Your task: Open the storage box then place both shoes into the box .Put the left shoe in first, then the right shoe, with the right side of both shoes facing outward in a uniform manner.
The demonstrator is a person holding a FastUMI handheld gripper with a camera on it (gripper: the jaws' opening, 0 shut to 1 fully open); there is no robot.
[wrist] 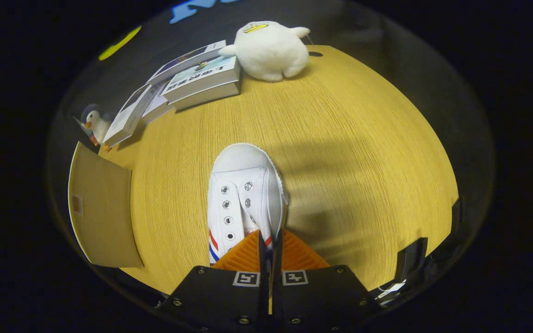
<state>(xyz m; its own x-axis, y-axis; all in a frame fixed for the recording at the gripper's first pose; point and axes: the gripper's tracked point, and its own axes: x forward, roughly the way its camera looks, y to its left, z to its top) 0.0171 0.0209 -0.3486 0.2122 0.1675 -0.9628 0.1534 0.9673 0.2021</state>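
1. I hold my gripper (269,240) above the wooden table (363,152), tilted down so its fingers reach forward over the tabletop.
2. The white shoe (241,199) lies directly ahead of the fingers, with its long axis running along theirs. Its rounded toe points away from me, towards the books (201,81) and the white plush toy (271,48) at the far edge. The lace eyelets face up, and red and blue stripes show on its side near my fingers.
3. My fingers are drawn nearly together, leaving only a thin gap, and they pinch the edge of the shoe's upper by its opening.
4. A tan box flap (102,212) lies flat off to the side of the shoe, well apart from it, with a small duck figure (95,125) beyond it.
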